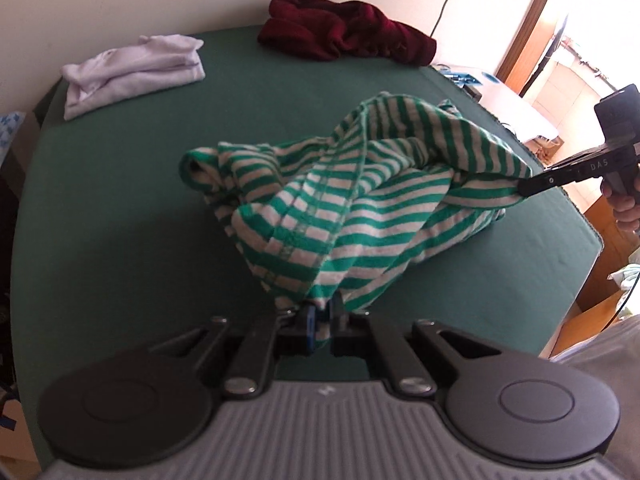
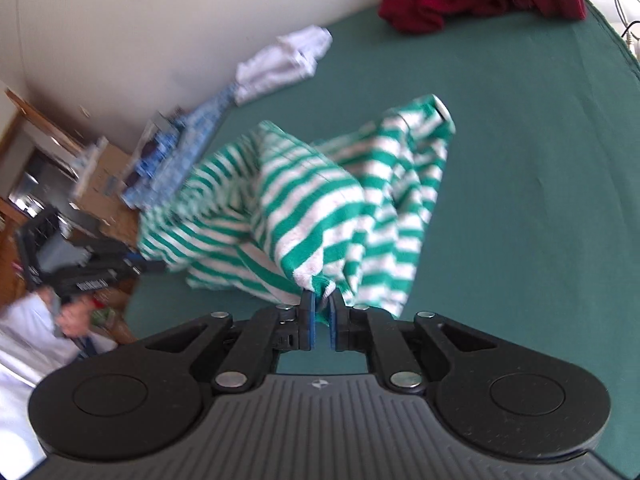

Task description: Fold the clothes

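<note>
Both tongs are clamped on the green striped garment (image 1: 340, 208): left tongs (image 1: 320, 312) at frame bottom, right tongs (image 2: 322, 308) likewise, bunched above the green tabletop (image 1: 120, 220).

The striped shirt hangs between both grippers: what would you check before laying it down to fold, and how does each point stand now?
1. Left gripper pinches the striped shirt: ok, cloth is clamped between its pads.
2. Right gripper pinches the shirt: ok, a corner sits in its closed jaws.
3. Shirt spread flat between the grips: not ok, it hangs bunched and twisted.
4. Bare green table under the shirt: ok.
5. White garment and red garment out of the way: ok, both lie apart at the far edge.
6. Which parts of the shirt are gripped: cannot tell.
</note>
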The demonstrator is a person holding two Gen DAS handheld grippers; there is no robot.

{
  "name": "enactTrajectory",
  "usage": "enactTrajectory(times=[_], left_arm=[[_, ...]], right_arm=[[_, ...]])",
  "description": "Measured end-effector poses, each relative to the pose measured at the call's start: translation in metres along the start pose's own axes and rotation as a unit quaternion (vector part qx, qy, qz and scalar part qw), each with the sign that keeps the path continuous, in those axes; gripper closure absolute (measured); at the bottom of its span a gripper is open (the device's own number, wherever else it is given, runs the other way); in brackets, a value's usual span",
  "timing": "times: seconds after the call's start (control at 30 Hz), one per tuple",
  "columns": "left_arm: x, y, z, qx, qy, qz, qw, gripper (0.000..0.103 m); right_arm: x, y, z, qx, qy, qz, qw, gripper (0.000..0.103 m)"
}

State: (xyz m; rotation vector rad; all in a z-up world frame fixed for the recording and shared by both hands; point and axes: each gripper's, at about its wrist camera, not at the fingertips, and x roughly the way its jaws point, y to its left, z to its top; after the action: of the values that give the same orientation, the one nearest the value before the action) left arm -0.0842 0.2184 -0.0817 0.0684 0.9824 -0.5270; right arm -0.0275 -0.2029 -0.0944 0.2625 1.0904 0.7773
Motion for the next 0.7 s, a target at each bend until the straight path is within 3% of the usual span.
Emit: enactTrajectory(times=[0.03, 0.13, 0.2, 0.23, 0.27, 0.33, 0.43, 0.6, 0.67, 0.7], left_arm=[[-0.001, 0.001, -0.001, 0.007, 0.002, 0.010, 0.9999, 0.096], [-0.008, -0.001, -0.002, 0.041, 0.015, 0.052, 0.9977, 0.096], [-0.020, -0.003, -0.001, 0.054, 0.009, 0.068, 0.9962, 0.095], [-0.028, -0.004, 0.001, 0.057, 0.000, 0.073, 0.9957, 0.090], [-0.035, -0.006, 0.002, 0.060, -0.009, 0.077, 0.9952, 0.083], [-0.044, -0.012, 0.010, 0.061, -0.041, 0.089, 0.9933, 0.056], [-0.034, -0.028, 0.024, 0.087, -0.066, 0.084, 0.9905, 0.046], [0.016, -0.053, 0.051, 0.166, -0.053, 0.120, 0.9773, 0.046], [0.036, -0.048, 0.061, 0.168, -0.033, 0.104, 0.9796, 0.048], [0.037, -0.046, 0.064, 0.165, -0.027, 0.095, 0.9813, 0.068]], right_arm=[[0.002, -0.001, -0.002, -0.005, 0.007, -0.012, 1.000, 0.094], [-0.012, -0.001, -0.003, -0.018, 0.001, -0.026, 1.000, 0.086], [-0.027, 0.008, -0.001, -0.037, -0.019, -0.030, 0.999, 0.070], [-0.033, 0.015, 0.001, -0.051, -0.034, -0.031, 0.998, 0.059], [-0.033, 0.025, 0.005, -0.074, -0.050, -0.034, 0.995, 0.058], [-0.032, 0.046, 0.012, -0.120, -0.082, -0.041, 0.988, 0.058], [-0.009, 0.071, 0.028, -0.174, -0.103, -0.039, 0.979, 0.056], [0.067, 0.095, 0.051, -0.273, -0.075, -0.081, 0.956, 0.057], [0.088, 0.093, 0.060, -0.288, -0.044, -0.094, 0.952, 0.065], [0.095, 0.091, 0.063, -0.293, -0.027, -0.099, 0.951, 0.073]])
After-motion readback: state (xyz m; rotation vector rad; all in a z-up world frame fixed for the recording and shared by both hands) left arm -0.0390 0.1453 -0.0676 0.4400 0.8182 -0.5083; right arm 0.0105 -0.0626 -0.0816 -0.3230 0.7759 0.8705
